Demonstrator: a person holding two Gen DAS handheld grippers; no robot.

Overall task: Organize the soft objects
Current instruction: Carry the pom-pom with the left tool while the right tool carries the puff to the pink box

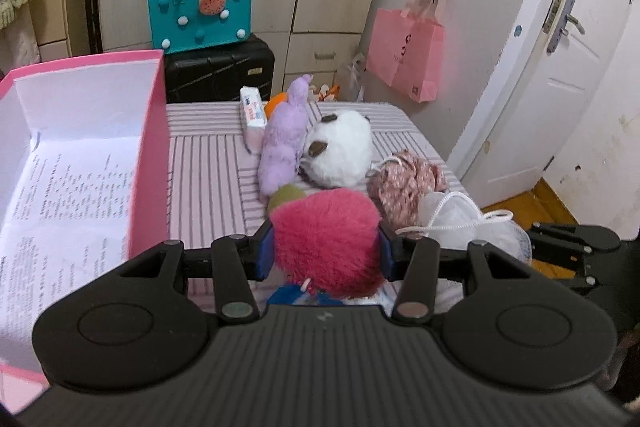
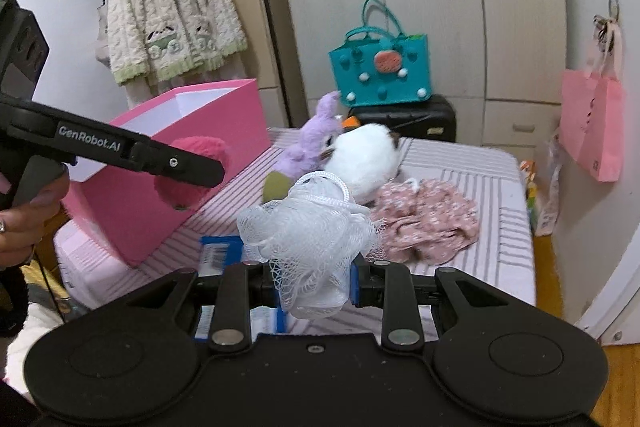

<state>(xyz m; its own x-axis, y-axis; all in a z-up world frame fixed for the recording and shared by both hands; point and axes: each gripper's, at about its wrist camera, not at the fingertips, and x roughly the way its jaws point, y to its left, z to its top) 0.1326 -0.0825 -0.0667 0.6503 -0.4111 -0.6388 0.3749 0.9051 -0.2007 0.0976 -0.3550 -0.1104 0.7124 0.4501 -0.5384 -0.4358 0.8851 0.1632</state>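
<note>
My right gripper (image 2: 314, 279) was clamped on a white mesh pouf (image 2: 308, 227) at six o'clock, held above the striped bed (image 2: 480, 187). At nine o'clock my left gripper (image 2: 192, 171) gripped a pink plush (image 2: 196, 167) in front of the open pink box (image 2: 208, 131). Toward twelve lay a white plush (image 2: 368, 159) touching a purple plush (image 2: 316, 143); a floral cloth (image 2: 432, 223) lay at three.

Three plush toys show: one magenta fuzzy plush (image 1: 326, 233), one purple plush (image 1: 284, 139) and one white panda plush (image 1: 340, 147). There is one white mesh bath pouf (image 2: 308, 227), one floral pink cloth (image 2: 432, 223) and one tissue pack (image 1: 253, 117). One pink box (image 2: 224, 119), one teal bag (image 2: 380, 71), one pink paper bag (image 1: 404, 55) and one black suitcase (image 1: 220, 71) complete the count.
</note>
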